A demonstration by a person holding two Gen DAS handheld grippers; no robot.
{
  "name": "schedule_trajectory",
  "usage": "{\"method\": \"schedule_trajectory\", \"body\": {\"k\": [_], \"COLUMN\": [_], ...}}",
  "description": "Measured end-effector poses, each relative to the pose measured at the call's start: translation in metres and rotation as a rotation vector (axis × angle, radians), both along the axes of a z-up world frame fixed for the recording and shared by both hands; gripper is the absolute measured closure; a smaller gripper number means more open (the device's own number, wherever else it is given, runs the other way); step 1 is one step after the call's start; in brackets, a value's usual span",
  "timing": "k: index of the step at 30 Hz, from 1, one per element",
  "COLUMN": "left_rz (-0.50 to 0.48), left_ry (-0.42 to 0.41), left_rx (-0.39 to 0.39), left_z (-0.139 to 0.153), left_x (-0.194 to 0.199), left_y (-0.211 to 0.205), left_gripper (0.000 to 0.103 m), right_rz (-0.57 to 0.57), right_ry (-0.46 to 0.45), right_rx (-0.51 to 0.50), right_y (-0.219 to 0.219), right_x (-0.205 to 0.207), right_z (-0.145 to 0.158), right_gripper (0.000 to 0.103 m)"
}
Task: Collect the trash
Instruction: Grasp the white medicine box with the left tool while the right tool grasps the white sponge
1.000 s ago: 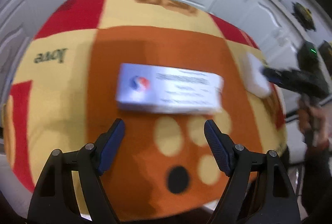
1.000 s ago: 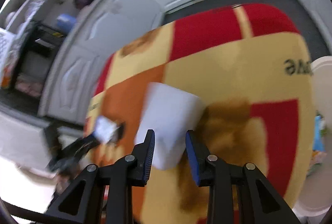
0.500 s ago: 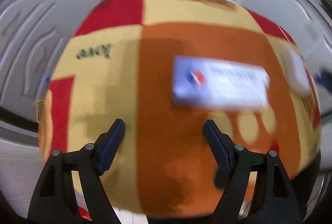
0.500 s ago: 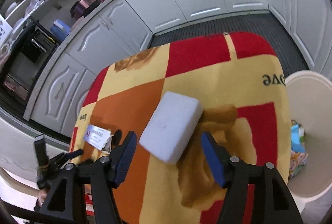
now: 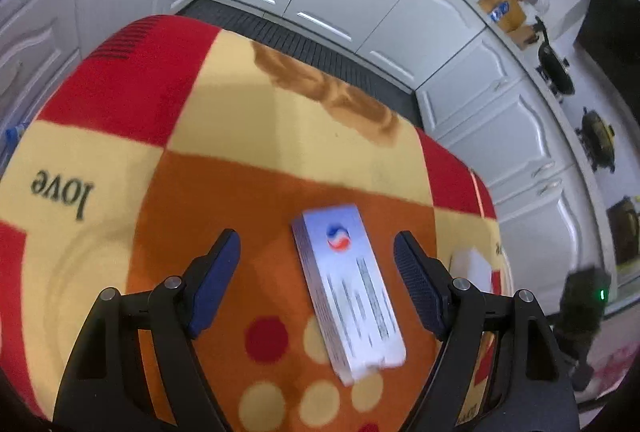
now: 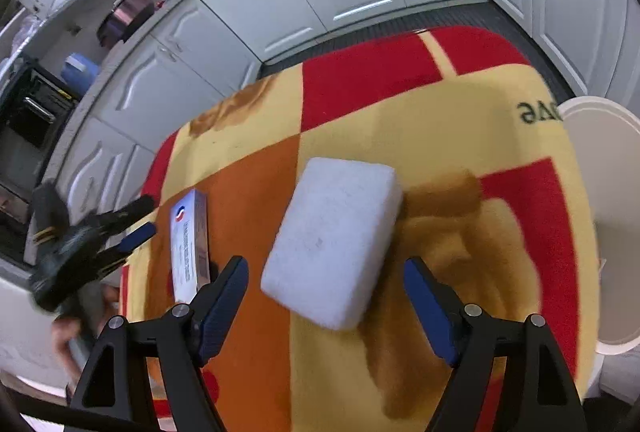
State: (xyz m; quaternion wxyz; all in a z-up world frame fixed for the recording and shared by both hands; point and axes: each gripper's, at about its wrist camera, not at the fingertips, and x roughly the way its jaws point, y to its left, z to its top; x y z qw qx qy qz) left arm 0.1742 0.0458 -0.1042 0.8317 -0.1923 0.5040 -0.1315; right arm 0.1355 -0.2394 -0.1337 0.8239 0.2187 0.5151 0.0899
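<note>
- White bin (image 6: 600, 232) cut off at the right edge; print on the box (image 5: 348, 292) blurred, unreadable.
- Box lies flat on the table (image 5: 220, 191), long axis running away from my left tongs (image 5: 316, 272), between their wide-open jaws, untouched.
- White foam block (image 6: 332, 240) lies diagonally; my right tongs (image 6: 324, 296) have just been opening, block between them, not gripped.
- Box previously lay crosswise in the left view.

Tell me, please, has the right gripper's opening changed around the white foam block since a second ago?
Yes: the right gripper has just been opening; its jaws now stand clear of the white foam block.
</note>
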Motion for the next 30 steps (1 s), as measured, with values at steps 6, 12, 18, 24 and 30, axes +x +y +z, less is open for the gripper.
{"method": "schedule_trajectory", "body": {"k": [6,12,18,24,30], "left_rz": [0.048,0.064,0.010,-0.020,-0.120], "left_ry": [0.007,0.012,-0.012,-0.009,-0.100], "left_rx": [0.044,0.100,0.236,0.129,0.136], "left_z": [-0.007,-0.026,-0.032,-0.024,0.004], "left_x": [-0.016,-0.009,-0.011,-0.020,-0.043], "left_y": [-0.019,-0.053,-0.072,-0.069,-0.111], "left_gripper": [0.024,0.024,0.027,0.049,0.049], "right_rz": [0.046,0.093,0.115,0.113,0.053], "right_ry": [-0.041,-0.088,-0.115,-0.159,-0.193], "right_rx": [-0.100,-0.132,-0.130,-0.091,-0.097], "right_y": [0.015,0.001,-0.002,-0.013,-0.040], "right_x": [0.002,-0.016,-0.031,-0.050,-0.069], "right_z": [-0.007,-0.004,0.006,0.018,0.031], "right_gripper": [0.019,0.038,0.039,0.040,0.040]}}
